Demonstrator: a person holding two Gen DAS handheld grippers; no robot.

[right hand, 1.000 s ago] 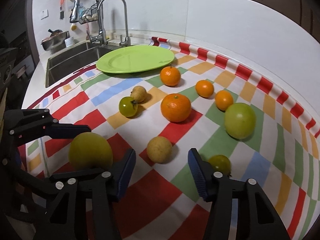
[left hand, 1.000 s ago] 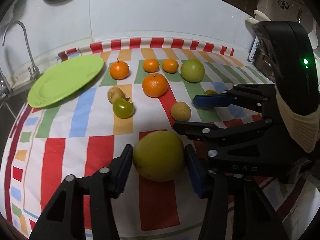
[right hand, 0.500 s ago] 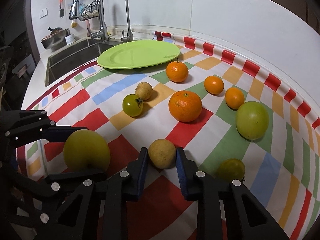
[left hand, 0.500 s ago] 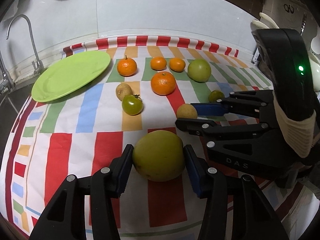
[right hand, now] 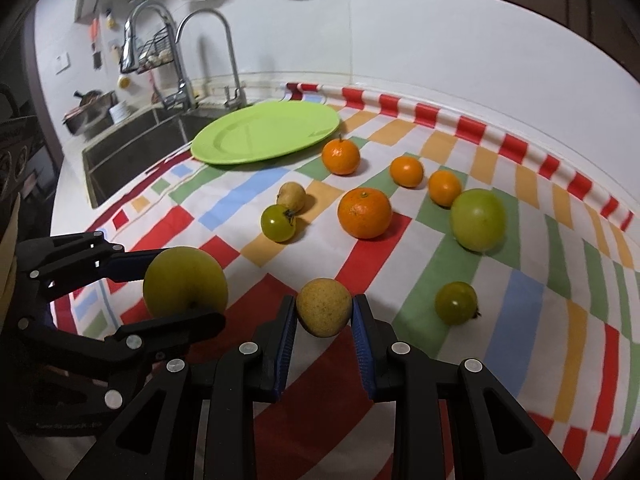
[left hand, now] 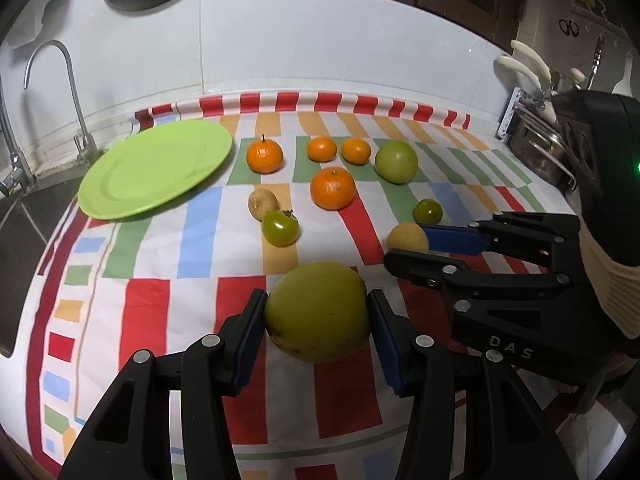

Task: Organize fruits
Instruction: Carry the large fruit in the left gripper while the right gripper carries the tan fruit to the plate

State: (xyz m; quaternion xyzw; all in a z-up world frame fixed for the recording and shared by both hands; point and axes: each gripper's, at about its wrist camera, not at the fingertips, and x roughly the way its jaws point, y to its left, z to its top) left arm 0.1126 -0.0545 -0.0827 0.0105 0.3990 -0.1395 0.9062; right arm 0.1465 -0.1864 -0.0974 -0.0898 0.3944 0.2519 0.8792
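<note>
While the left gripper [left hand: 316,316] sits clamped on a large yellow-green fruit [left hand: 317,311], its blue pads pressed to both flanks, the right gripper [right hand: 324,314] is clamped on a small tan round fruit [right hand: 324,307]. Both fruits hang just above the striped tablecloth [left hand: 152,312].

From the left wrist view I can see a knife rack [left hand: 532,120] at the right end of the counter, which the other view misses; there the right gripper [left hand: 414,246] shows side-on with the tan fruit [left hand: 407,238] at its tip. Only the right wrist view takes in the steel sink [right hand: 132,144], both taps and a hanging dish rack [right hand: 150,50].

Left on the cloth are four oranges, the biggest [right hand: 364,213] in the middle, a large green fruit [right hand: 477,220], two small green tomatoes [right hand: 279,223] [right hand: 456,303] and a second tan fruit [right hand: 291,197]. The lime-green plate [right hand: 312,130] lies bare near the sink.

A second ago the right jaws stood wide, the tan fruit resting on the cloth ahead of them; they have just been closing and now grip it. The left grip looks unchanged, and both fruits have lifted slightly.
</note>
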